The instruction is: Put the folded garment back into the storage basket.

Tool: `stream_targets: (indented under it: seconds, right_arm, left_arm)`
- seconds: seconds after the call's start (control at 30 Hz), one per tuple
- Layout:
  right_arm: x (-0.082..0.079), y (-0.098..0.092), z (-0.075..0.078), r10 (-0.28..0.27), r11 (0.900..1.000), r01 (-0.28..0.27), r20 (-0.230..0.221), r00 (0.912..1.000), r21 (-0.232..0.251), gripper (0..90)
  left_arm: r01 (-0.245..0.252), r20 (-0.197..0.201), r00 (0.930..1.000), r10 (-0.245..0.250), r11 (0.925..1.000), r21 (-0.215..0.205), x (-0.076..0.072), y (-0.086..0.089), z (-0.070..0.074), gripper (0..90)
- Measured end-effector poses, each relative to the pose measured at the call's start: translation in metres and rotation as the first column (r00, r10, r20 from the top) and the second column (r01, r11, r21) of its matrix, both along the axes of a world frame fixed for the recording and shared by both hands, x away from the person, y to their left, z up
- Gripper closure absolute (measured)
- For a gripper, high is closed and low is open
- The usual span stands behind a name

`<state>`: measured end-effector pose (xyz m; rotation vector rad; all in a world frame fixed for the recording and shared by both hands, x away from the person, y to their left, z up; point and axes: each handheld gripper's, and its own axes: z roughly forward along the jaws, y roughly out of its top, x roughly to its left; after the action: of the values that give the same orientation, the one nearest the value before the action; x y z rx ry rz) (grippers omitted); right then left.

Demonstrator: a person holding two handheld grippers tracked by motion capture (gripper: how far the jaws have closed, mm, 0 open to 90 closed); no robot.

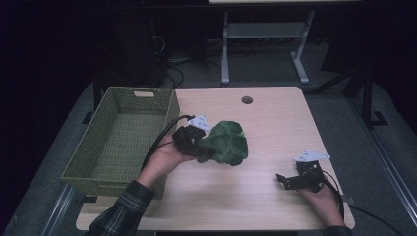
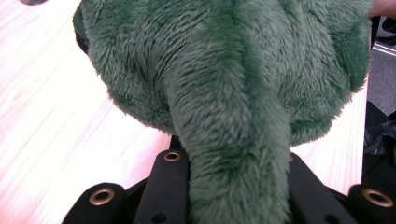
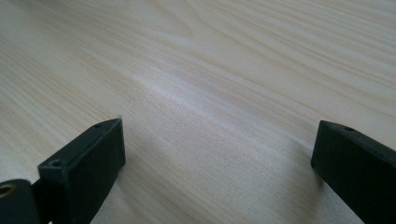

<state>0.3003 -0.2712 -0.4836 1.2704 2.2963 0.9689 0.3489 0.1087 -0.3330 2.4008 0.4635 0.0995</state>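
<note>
The left gripper (image 1: 202, 146) had its fingers (image 2: 164, 186) closed on a green plush (image 1: 226, 142), pinching a thick fold of it between them. In the left gripper view that fold ran up from between the two black fingers as a rounded ridge and widened into the bulk of the toy, which bulged above them. Its fabric was deep green, soft and shaggy, with short fuzzy pile that lay in creases. The fingers themselves were flat matte black bars with brass-ringed holes near their bases.

In the high view the plush sat just right of the basket (image 1: 101, 147), at the tip of the left gripper, a lumpy rounded mass over the desk (image 1: 275, 128); whether it touched the wood could not be told. The basket was a rectangular woven one, olive green, with a cut-out handle in its far wall.

The right gripper (image 1: 284, 180) lay far right of the basket, well apart from the plush, near the desk's front edge. Its fingers (image 3: 88, 158) stood wide open with nothing between them, bare wood showing in the gap. The desk was pale wood with fine, straight grain and a round cable hole near its far edge.
</note>
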Motion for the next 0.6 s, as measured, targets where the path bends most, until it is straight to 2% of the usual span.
stream_targets:
  seconds: [0.07,0.37,0.6]
  right_arm:
    - [0.000,0.000,0.000,0.000,1.000,0.000,0.000,1.0000,0.000,2.5]
    - [0.000,0.000,0.000,0.000,1.000,0.000,0.000,1.0000,0.000,2.5]
    - [0.000,0.000,0.000,-0.001,1.000,0.001,0.000,1.0000,-0.001,2.5]
  left_arm:
    - [-0.005,0.006,1.0000,0.005,0.9999,0.010,0.001,0.006,0.005,76.6]
    - [-0.051,0.031,0.9982,0.051,0.9987,0.005,0.001,0.029,0.023,76.6]
    - [-0.110,0.049,0.9927,0.110,0.9939,0.001,0.002,0.057,0.032,76.5]
